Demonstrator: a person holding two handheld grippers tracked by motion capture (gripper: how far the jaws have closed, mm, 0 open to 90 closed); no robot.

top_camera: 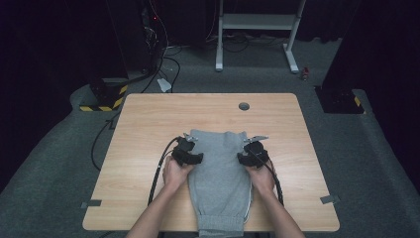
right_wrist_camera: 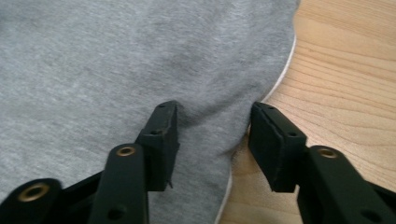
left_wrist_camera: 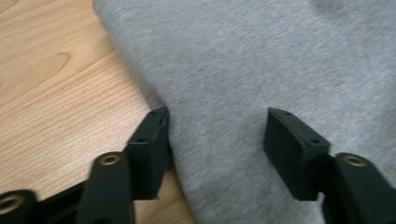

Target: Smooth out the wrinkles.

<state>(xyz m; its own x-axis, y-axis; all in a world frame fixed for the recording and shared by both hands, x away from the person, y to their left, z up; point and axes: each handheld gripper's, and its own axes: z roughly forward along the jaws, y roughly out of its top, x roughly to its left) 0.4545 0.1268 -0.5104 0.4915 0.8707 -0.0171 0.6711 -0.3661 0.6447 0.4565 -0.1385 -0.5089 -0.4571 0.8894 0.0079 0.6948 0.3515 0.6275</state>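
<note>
My left gripper (left_wrist_camera: 215, 123) and right gripper (right_wrist_camera: 212, 121) straddle the grey garment's (top_camera: 218, 163) side edges, jaws part-open, gripping nothing; bare table (top_camera: 143, 119) outside.

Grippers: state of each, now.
Left gripper: open, jaws astride the grey garment's edge.
Right gripper: open, jaws astride its opposite edge.

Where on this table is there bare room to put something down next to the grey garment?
Bare wood runs along the table far edge, beyond the grey garment and around the round cable hole, and down both outer sides. The middle near edge is crowded: the left gripper and right gripper straddle the garment's side edges, cables trailing beside the forearms.
</note>
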